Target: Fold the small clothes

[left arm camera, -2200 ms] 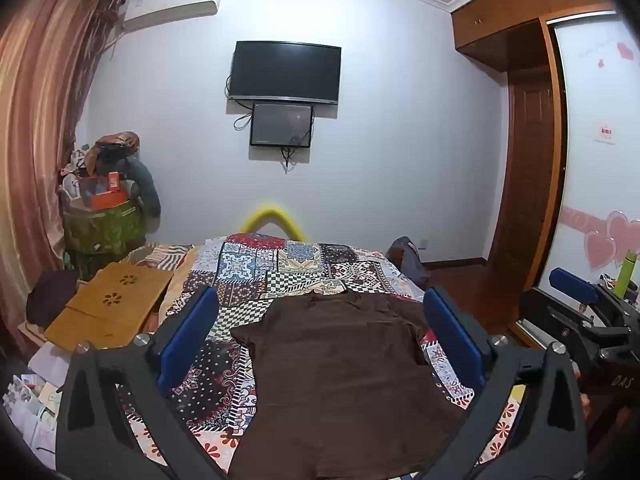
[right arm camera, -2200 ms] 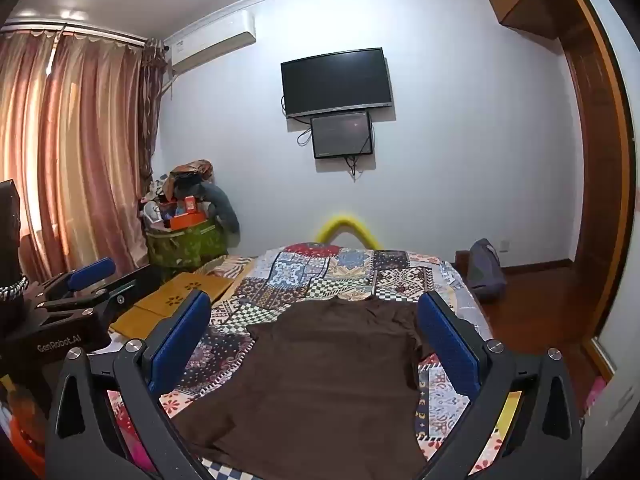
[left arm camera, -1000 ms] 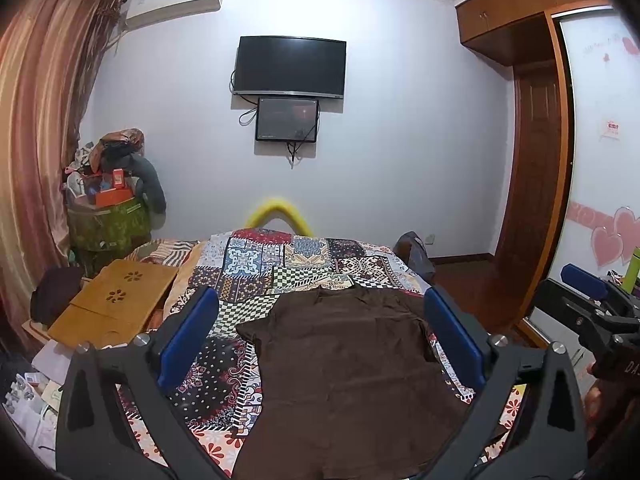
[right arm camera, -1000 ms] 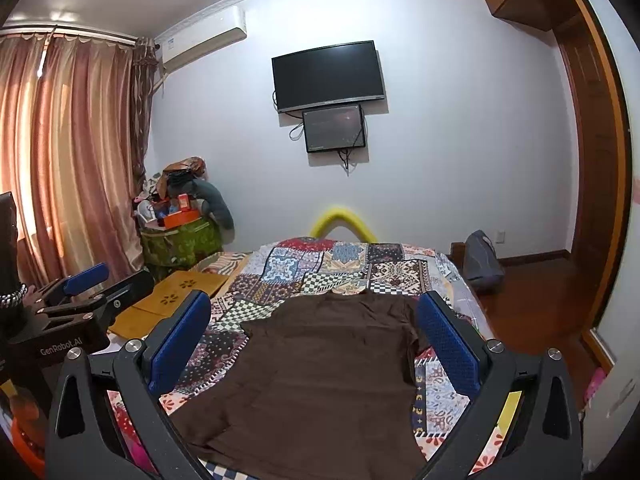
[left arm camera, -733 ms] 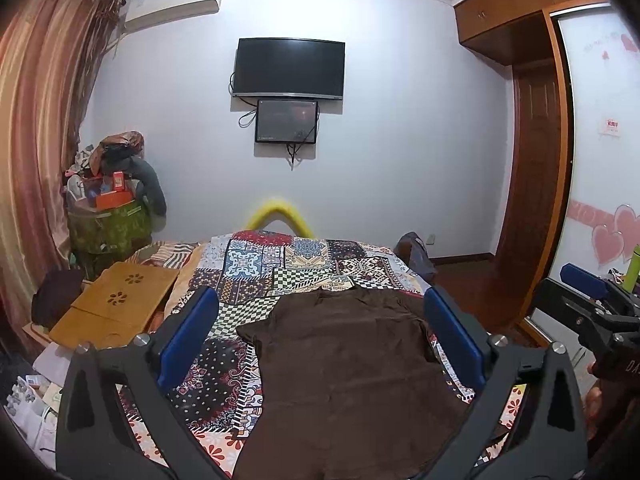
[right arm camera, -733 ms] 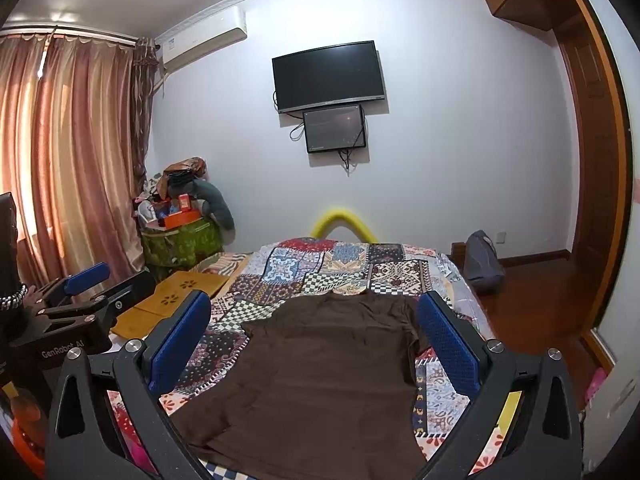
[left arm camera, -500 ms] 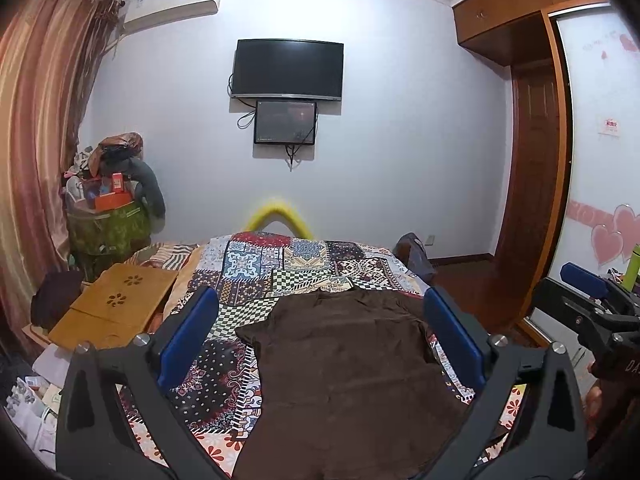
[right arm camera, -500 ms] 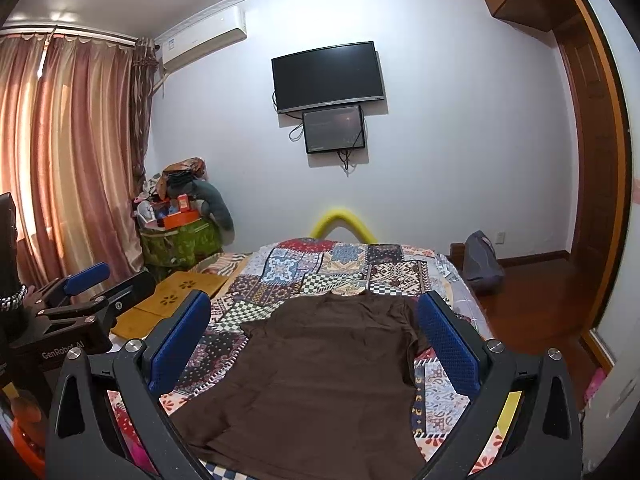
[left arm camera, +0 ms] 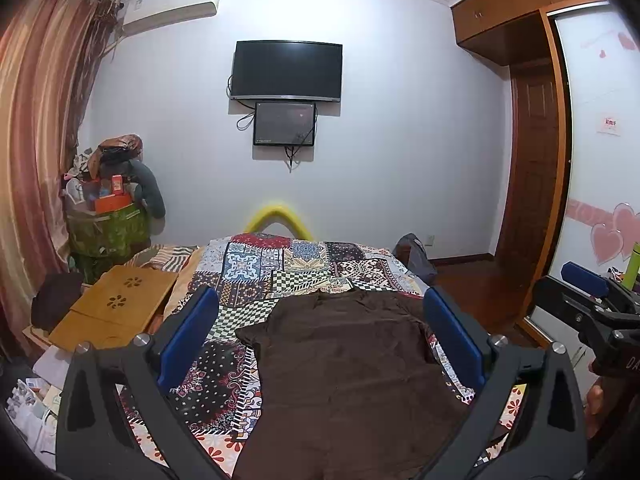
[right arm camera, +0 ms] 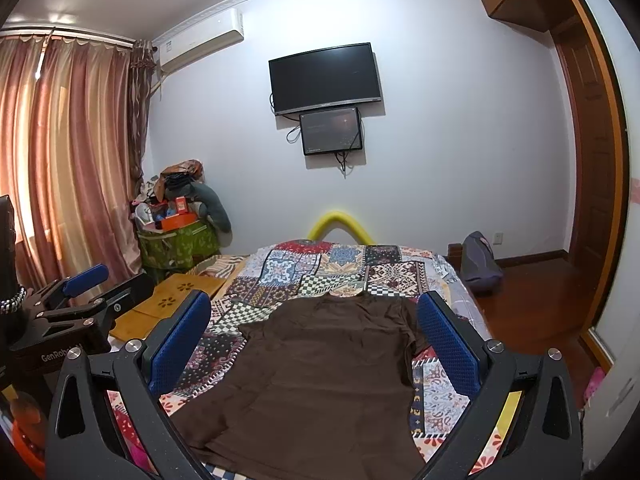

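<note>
- A dark brown short-sleeved fabric T-shirt [left arm camera: 344,364] lies spread flat on a bed covered by a multicoloured patchwork-print quilt [left arm camera: 256,276], its collar toward the far wall and its hem at the near edge of the bed
- In the right wrist view the same brown shirt [right arm camera: 320,364] shows both sleeves spread outward, with the near left corner of the hem slightly rumpled
- The left gripper [left arm camera: 320,340], black-framed with blue padded fingers [left arm camera: 188,336], is held above the near part of the shirt with its jaws spread wide and nothing between them; the shirt fills the gap in view but the pads are clear of it
- The right gripper [right arm camera: 314,344] likewise hangs over the shirt, its blue pads [right arm camera: 448,346] wide apart and gripping nothing
- Each gripper appears at the edge of the other's view: the right one [left arm camera: 592,304] at the right side, the left one [right arm camera: 68,304] at the left side, both off to the sides of the bed
- A flat wooden folding tray with flower-shaped cut-outs [left arm camera: 116,308] rests beside the quilt on the left
- A black flat-screen television [left arm camera: 287,70] is mounted on the far white wall, with a smaller dark screen [left arm camera: 285,123] just below it
- Pink-brown striped curtains [right arm camera: 68,160] hang at the left, and a green fabric bin heaped with belongings [right arm camera: 176,236] stands in the corner beside them
</note>
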